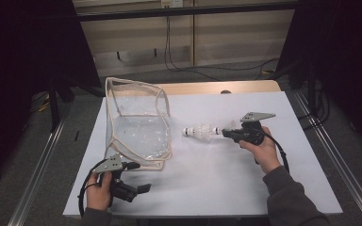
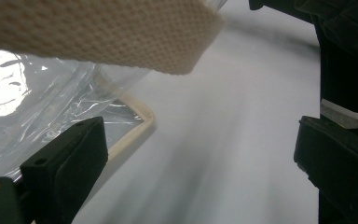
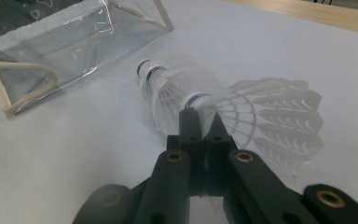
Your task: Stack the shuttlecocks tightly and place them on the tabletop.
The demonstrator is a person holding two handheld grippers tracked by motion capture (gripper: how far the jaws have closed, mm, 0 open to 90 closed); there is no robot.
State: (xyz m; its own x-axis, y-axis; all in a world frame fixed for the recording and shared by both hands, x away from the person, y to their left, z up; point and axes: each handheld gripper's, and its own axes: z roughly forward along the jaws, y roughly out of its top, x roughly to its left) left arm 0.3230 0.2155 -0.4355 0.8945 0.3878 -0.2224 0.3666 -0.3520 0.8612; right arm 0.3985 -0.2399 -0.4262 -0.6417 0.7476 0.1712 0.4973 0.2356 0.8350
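A row of nested white feather shuttlecocks [image 1: 201, 132] lies on the white tabletop [image 1: 207, 179], cork ends pointing left toward a clear plastic bag with cream trim [image 1: 136, 129]. My right gripper [image 1: 224, 133] is shut on the feather skirt of the shuttlecocks [image 3: 186, 91]; in the right gripper view its jaws meet at the feathers [image 3: 203, 119]. My left gripper [image 1: 139, 177] rests low by the bag's near corner, jaws wide apart and nothing between them. In the left gripper view, the left gripper [image 2: 196, 158] faces the bag's trimmed edge [image 2: 137, 116] under a cream strap [image 2: 98, 32].
The bag [image 3: 74, 42] stands open at the table's left, its mouth facing up and right. A wooden table edge [image 1: 217, 87] runs behind the white sheet. Cables hang along the back wall [image 1: 169, 52].
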